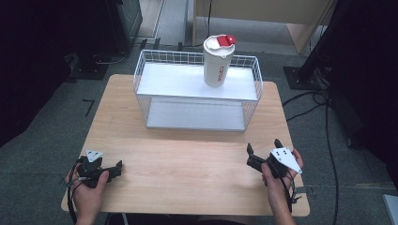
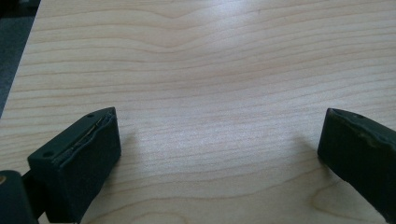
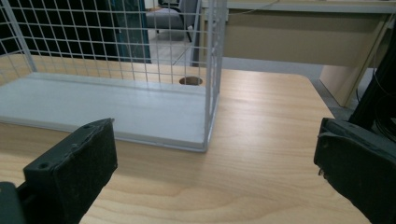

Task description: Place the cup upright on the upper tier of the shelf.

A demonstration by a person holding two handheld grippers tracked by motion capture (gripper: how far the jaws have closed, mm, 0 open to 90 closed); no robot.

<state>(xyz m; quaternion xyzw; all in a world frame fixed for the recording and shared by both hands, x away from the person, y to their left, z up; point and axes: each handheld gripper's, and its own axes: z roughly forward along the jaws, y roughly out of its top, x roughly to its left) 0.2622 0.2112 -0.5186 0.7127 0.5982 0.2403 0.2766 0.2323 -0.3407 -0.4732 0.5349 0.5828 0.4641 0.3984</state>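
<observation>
A white tumbler (image 1: 217,61) with a red flip lid stands upright on the top shelf of a white wire rack (image 1: 169,82) at the far middle of the wooden table (image 1: 187,159). My left gripper (image 1: 115,169) rests low at the near left, held by a hand, jaws wide open over bare wood (image 2: 210,70). My right gripper (image 1: 263,144) is at the near right, also open and empty. In the right gripper view the rack's lower shelf (image 3: 93,102) and its wire corner (image 3: 212,70) lie just ahead, between the jaws.
Behind the rack the tabletop has a round cable hole (image 3: 191,80). A light wooden desk (image 1: 263,11) stands beyond the table. Black stands and cables (image 1: 309,101) lie on the grey floor to the right; dark equipment (image 1: 122,23) sits at the far left.
</observation>
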